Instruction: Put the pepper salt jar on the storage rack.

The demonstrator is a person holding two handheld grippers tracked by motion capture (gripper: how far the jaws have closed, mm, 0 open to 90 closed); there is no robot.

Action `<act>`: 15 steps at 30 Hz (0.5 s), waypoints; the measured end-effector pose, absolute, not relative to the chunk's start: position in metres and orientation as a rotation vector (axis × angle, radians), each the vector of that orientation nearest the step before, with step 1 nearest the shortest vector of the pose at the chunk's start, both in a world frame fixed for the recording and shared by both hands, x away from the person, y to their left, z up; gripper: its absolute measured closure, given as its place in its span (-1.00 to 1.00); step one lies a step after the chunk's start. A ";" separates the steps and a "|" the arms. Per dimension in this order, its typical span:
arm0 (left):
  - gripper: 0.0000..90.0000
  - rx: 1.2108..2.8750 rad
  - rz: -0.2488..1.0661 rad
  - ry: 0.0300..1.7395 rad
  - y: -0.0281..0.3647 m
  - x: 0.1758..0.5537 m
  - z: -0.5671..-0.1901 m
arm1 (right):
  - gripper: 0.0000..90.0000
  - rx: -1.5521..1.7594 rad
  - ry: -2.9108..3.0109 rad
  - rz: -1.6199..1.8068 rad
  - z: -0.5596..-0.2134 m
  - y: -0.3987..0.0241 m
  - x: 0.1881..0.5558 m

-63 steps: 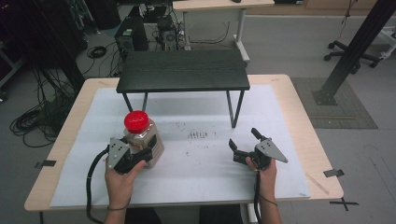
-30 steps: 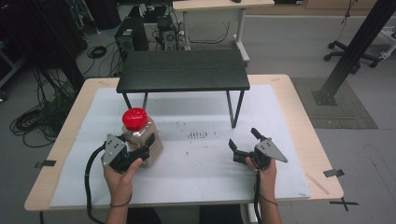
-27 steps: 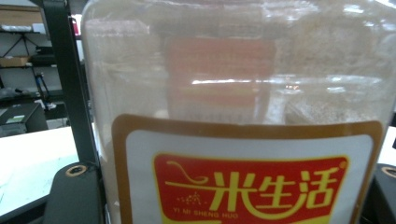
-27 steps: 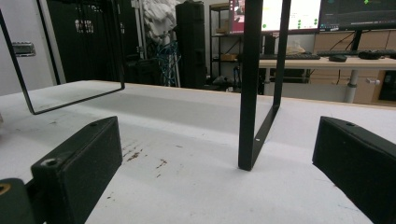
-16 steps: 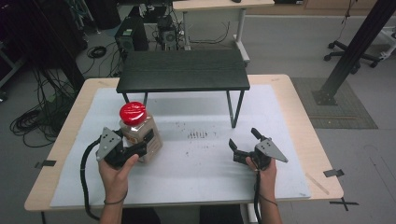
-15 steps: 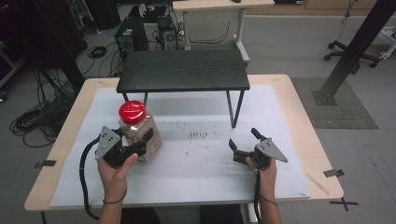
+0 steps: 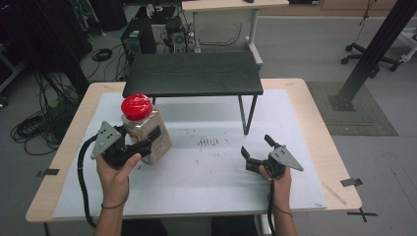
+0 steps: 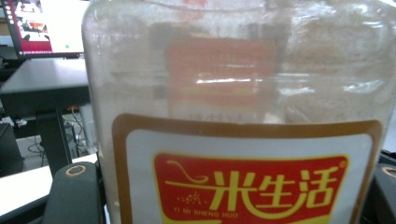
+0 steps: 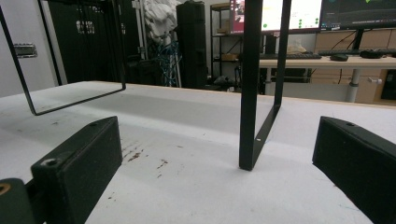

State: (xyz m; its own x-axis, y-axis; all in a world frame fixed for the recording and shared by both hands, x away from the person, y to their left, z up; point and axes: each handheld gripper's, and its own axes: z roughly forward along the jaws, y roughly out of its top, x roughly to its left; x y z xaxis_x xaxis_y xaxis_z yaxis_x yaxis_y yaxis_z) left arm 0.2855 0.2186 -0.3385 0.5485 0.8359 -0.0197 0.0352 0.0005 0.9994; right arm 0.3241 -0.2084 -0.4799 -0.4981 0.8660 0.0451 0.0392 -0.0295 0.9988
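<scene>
red-capped, clear plastic jar of pale grain with a red and yellow label (image 7: pixel 145 129) sits left of centre in the high view, clamped at its body by the left gripper (image 7: pixel 129 149), fingers tight on both sides so it can be carried, seemingly clear of the white-covered desk (image 7: pixel 206 177). the right gripper (image 7: pixel 257 153) rests lower right, fingers apart, empty, waiting. one jar, two grippers, one black metal shelf (image 7: pixel 193 73).
</scene>
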 end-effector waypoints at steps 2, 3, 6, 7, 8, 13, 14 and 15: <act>-0.42 1.449 0.748 0.789 0.219 0.286 -0.331 | -0.97 0.963 1.590 1.600 -0.480 -0.208 0.324; -0.42 1.449 0.748 0.789 0.219 0.286 -0.331 | -0.97 0.963 1.590 1.600 -0.480 -0.208 0.324; -0.43 1.451 0.736 0.782 0.220 0.286 -0.323 | -0.97 0.963 1.593 1.598 -0.480 -0.208 0.324; -0.43 1.451 0.736 0.782 0.220 0.286 -0.323 | -0.97 0.965 1.594 1.598 -0.480 -0.208 0.324; -0.43 1.450 0.735 0.781 0.220 0.287 -0.321 | -0.97 0.965 1.594 1.597 -0.480 -0.208 0.324; -0.43 1.445 0.716 0.767 0.221 0.289 -0.307 | -0.97 0.961 1.595 1.595 -0.480 -0.208 0.324; -0.43 1.446 0.713 0.761 0.221 0.290 -0.305 | -0.97 0.961 1.595 1.595 -0.480 -0.208 0.324; -0.43 1.447 0.710 0.757 0.221 0.290 -0.302 | -0.97 0.961 1.595 1.595 -0.480 -0.208 0.324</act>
State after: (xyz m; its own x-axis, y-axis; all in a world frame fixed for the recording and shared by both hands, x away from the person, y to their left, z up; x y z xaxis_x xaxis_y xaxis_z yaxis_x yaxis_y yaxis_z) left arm 0.2901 0.2208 -0.3023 0.5896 0.8074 -0.0238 0.0274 0.0095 0.9996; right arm 0.3239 -0.2081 -0.4799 -0.4993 0.8656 0.0373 0.0375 -0.0214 0.9991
